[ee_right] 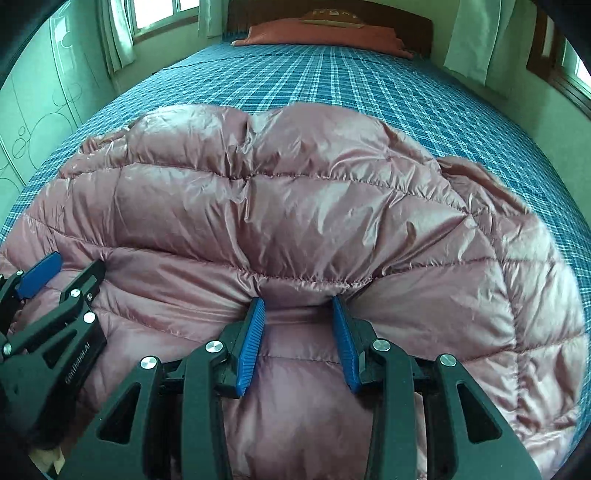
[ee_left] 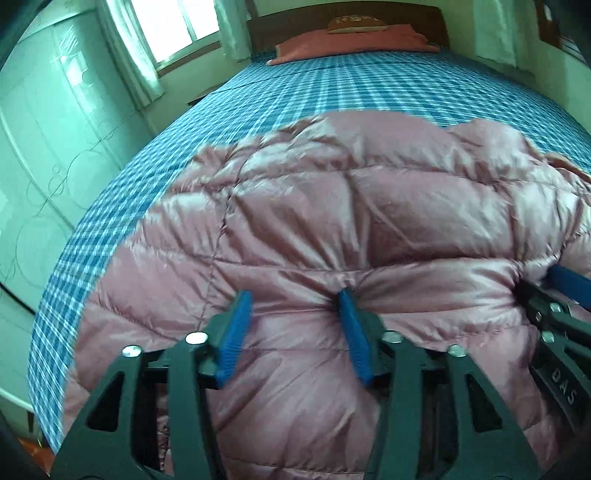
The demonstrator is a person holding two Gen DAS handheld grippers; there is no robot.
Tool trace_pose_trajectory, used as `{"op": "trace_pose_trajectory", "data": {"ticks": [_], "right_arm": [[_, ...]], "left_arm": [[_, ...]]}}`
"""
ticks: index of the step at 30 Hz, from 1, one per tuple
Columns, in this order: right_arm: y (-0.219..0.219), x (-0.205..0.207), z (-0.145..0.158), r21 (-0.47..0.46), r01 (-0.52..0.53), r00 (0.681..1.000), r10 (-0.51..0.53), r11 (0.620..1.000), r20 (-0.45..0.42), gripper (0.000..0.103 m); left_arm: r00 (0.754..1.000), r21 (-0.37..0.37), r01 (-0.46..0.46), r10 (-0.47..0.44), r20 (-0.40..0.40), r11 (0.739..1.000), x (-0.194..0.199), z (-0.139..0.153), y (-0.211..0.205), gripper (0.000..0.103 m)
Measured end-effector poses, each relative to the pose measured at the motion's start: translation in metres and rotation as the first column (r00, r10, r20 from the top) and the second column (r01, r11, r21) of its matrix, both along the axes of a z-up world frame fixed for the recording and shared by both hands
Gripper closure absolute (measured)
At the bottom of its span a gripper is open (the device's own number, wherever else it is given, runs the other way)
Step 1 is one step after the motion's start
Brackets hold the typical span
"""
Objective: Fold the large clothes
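A puffy, quilted pink down jacket (ee_left: 332, 206) (ee_right: 295, 206) lies spread over the near part of a bed with a blue checked sheet (ee_left: 332, 85) (ee_right: 369, 81). My left gripper (ee_left: 293, 295) points down at the jacket's near edge. Its blue pads hold a bulge of the fabric, and creases run out from the right pad. My right gripper (ee_right: 299, 301) is shut on a gathered fold of the same edge, which puckers at its tips. The two grippers sit close side by side, so each view catches the other one: the right gripper (ee_left: 537, 278) and the left gripper (ee_right: 77, 263).
A pink pillow (ee_left: 351, 42) (ee_right: 321, 35) lies at the far end against a dark wooden headboard (ee_left: 295, 22). A pale wardrobe (ee_left: 55, 129) stands along the left, with a curtained window (ee_left: 173, 26) beyond it. Bare sheet stretches between jacket and pillow.
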State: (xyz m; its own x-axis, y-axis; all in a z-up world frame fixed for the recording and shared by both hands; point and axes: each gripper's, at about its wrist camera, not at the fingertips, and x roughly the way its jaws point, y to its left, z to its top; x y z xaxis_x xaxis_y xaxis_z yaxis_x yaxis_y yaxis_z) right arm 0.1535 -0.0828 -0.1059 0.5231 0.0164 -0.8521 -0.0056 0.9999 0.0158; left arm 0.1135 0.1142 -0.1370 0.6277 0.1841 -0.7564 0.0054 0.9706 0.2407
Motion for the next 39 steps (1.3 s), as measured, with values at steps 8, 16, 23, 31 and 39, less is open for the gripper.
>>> {"op": "trace_pose_trajectory", "data": {"ticks": [8, 16, 23, 31, 39], "right_arm": [[0.003, 0.035, 0.013, 0.026, 0.033, 0.998, -0.034, 0.999, 0.05, 0.065], [0.011, 0.034, 0.005, 0.007, 0.018, 0.999, -0.019, 1.0, 0.028, 0.064], [0.019, 0.009, -0.013, -0.049, 0.007, 0.998, -0.004, 0.999, 0.061, 0.062], [0.026, 0.0, -0.022, -0.084, 0.021, 0.994, -0.011, 0.996, 0.112, 0.062], [0.026, -0.005, -0.022, -0.077, 0.025, 0.992, -0.015, 0.997, 0.128, 0.062]], "left_arm": [[0.996, -0.013, -0.047, 0.048, 0.077, 0.999, 0.036, 0.027, -0.001, 0.061], [0.999, -0.051, -0.027, 0.026, -0.019, 0.998, 0.046, 0.01, -0.006, 0.062], [1.0, -0.039, -0.02, 0.02, -0.003, 0.999, 0.026, -0.011, -0.006, 0.06], [0.999, 0.002, -0.031, 0.031, 0.026, 1.0, 0.025, -0.021, -0.018, 0.061], [0.999, -0.041, -0.024, 0.025, 0.019, 0.999, 0.025, -0.012, -0.009, 0.061]]}}
